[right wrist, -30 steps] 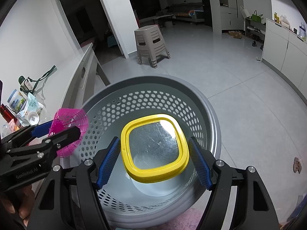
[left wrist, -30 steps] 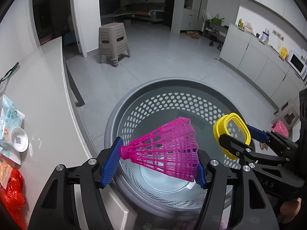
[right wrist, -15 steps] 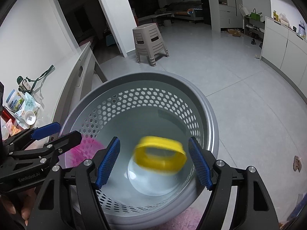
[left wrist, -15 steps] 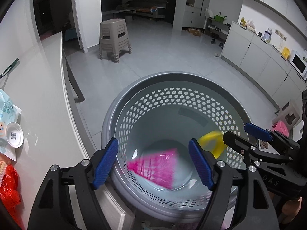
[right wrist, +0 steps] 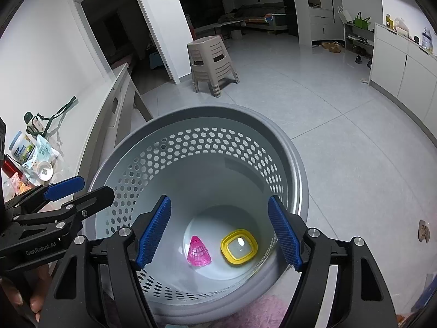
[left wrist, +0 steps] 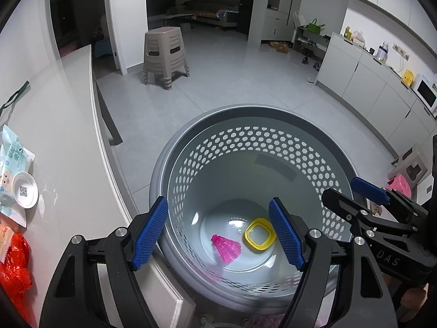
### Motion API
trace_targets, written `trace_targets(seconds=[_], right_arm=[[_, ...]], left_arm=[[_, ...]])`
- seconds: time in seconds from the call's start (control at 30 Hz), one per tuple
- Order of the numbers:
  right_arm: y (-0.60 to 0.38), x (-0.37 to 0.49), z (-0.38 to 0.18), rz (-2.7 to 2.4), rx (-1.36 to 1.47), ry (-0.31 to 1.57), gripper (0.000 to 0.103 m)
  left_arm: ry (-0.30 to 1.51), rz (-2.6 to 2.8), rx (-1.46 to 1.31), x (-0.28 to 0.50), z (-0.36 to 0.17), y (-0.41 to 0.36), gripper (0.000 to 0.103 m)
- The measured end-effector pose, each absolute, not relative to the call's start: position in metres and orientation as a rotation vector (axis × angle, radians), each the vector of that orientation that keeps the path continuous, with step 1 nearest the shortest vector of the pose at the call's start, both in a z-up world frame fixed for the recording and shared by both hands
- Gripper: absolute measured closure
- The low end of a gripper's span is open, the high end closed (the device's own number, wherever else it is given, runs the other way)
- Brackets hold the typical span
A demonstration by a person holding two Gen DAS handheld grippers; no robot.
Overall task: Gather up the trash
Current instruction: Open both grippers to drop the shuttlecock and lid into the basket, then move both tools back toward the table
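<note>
Both views look down into a grey perforated basket (left wrist: 247,136) on the tiled floor, filling the lower middle of each frame. On its bottom lie the pink shuttlecock (left wrist: 226,248) and the yellow lid (left wrist: 259,233), side by side; whether they touch cannot be told. In the right wrist view the shuttlecock (right wrist: 198,251) sits left of the lid (right wrist: 239,246), whose clear centre carries a bright glare spot.

The left gripper (left wrist: 218,231) stands wide, nothing between its blue pads (left wrist: 150,232), which frame the basket's near rim; the basket's near wall is cut off behind the black jaws at the bottom edge. The right gripper (right wrist: 220,232) is likewise wide and empty above the basket. Each gripper shows in the other's view only in part: the right one enters at the lower right of the left view, the left one at the lower left of the right view, with part of a hand (right wrist: 32,298) under it, mostly cut off by the frame edge.

At the left edge of the left view a white table (left wrist: 68,136) carries a small white dish (left wrist: 24,193), a printed packet (left wrist: 11,147) and something red (left wrist: 13,262), all cropped and distorted. A beige stool (left wrist: 165,54) stands in the upper middle. A pink fabric patch (right wrist: 262,311) shows at the bottom of the right view; what it is cannot be made out.
</note>
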State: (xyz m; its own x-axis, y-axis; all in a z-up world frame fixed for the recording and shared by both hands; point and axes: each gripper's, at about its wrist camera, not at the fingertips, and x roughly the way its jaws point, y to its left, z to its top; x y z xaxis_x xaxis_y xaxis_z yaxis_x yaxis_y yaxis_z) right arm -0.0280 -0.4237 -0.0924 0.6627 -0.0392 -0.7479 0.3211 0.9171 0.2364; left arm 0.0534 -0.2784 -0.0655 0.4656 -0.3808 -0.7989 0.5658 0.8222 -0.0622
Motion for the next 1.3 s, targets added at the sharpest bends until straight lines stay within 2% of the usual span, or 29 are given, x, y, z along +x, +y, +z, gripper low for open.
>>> trace_targets(seconds=[0.67, 1.3], right_arm=[[-0.381, -0.044, -0.060, -0.158, 0.384, 0.760, 0.033], [-0.281, -0.019, -0.031, 0.017, 0.316, 0.732, 0.033]], left_arm=[[0.835, -0.516, 0.167, 0.039, -0.034, -0.219, 0.025], [0.705, -0.352, 0.109, 0.008, 0.019, -0.093, 0.018]])
